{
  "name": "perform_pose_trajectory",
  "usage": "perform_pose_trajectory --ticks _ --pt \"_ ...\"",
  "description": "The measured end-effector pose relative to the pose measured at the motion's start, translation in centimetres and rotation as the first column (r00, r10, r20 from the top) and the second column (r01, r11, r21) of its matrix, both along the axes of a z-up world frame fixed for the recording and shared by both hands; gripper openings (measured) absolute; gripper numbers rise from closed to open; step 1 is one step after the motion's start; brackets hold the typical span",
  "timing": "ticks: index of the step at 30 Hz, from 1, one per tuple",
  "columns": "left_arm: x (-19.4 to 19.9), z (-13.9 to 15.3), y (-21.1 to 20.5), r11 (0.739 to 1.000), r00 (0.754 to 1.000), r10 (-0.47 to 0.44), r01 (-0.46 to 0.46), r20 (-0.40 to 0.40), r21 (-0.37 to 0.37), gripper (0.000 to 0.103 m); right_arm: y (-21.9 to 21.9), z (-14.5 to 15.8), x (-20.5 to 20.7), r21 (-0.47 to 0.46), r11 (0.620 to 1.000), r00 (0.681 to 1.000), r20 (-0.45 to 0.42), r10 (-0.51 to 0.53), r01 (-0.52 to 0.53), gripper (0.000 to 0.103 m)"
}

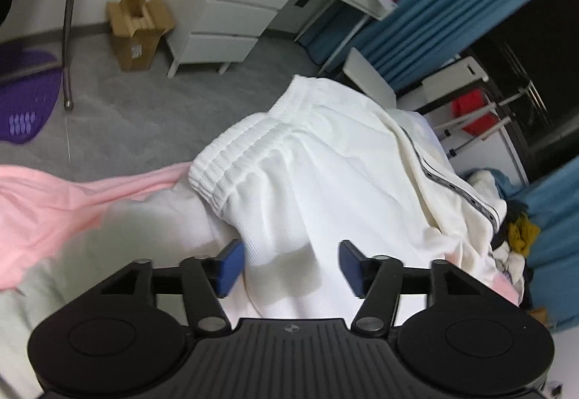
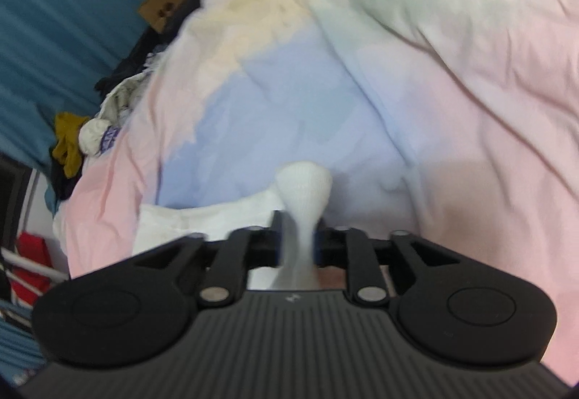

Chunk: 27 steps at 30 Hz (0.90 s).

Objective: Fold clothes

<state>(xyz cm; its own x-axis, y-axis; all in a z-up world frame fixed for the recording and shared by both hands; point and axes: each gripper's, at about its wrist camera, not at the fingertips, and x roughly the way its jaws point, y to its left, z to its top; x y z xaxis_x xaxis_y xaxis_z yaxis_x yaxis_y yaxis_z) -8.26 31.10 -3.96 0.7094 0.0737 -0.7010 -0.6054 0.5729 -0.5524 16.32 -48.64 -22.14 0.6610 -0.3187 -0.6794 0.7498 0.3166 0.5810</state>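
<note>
Left gripper (image 1: 291,263): jaws wide apart, blue pads (image 1: 231,267) on each side of a fold of white cloth, not pressing it (let go).
Right gripper (image 2: 297,240): jaws narrow, a bunched strip of white cloth between them; blurred, so cannot tell if the pads pinch it or just stand beside it.
White shorts (image 1: 325,160): lying in a heap on the bed, stretchy waistband (image 1: 249,149) toward the floor side, dark striped band (image 1: 448,182) down one edge.
White cloth at right gripper (image 2: 304,189): sticks up past the jaws in a rounded puff, more of it spread flat to the left (likely the same shorts, but cannot tell).
Bed cover (image 2: 416,73): soft pink, blue, yellow and pale green patches, wrinkled, under the white cloth.
Pink cloth (image 1: 54,203): stretched out beside the waistband, at the bed edge.
Clothes pile (image 2: 83,135): mustard, white and dark pieces, at the far side of the bed.
Blue curtain (image 1: 452,1): hanging behind the bed.
White drawers (image 1: 224,19): standing on the grey floor, well apart from the bed.
Cardboard box (image 1: 135,30): open, just beside the drawers.
Purple mat (image 1: 25,98): on the floor near a bent metal pole (image 1: 70,19).
</note>
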Motion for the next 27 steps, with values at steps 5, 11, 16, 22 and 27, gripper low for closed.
perform_pose_trajectory --ticks 5,11,16,22,27 --pt "-0.2 3.5 -3.7 0.986 0.995 -0.077 0.068 0.056 0.154 0.077 2.8 3.5 0.0 -0.197 0.979 0.997 0.039 0.06 -0.051 0.055" --pt "2.3 6.6 -10.0 0.934 0.974 -0.2 0.157 0.106 0.321 0.079 7.0 8.0 -1.2 -0.431 0.895 0.977 0.112 0.181 -0.116 0.076" --pt "5.5 7.6 -17.1 0.849 0.939 -0.325 0.237 0.114 0.472 0.08 11.0 10.8 -2.6 -0.532 0.797 0.893 0.157 0.423 -0.284 0.076" --pt "9.1 6.9 -25.5 0.744 0.88 -0.467 0.338 0.088 0.577 0.08 15.9 12.6 -4.0 -0.624 0.635 0.728 0.15 0.669 -0.456 0.076" --pt "11.7 5.7 -30.8 0.686 0.836 -0.543 0.389 0.077 0.615 0.08 18.8 12.8 -3.8 -0.648 0.537 0.63 0.113 0.768 -0.54 0.076"
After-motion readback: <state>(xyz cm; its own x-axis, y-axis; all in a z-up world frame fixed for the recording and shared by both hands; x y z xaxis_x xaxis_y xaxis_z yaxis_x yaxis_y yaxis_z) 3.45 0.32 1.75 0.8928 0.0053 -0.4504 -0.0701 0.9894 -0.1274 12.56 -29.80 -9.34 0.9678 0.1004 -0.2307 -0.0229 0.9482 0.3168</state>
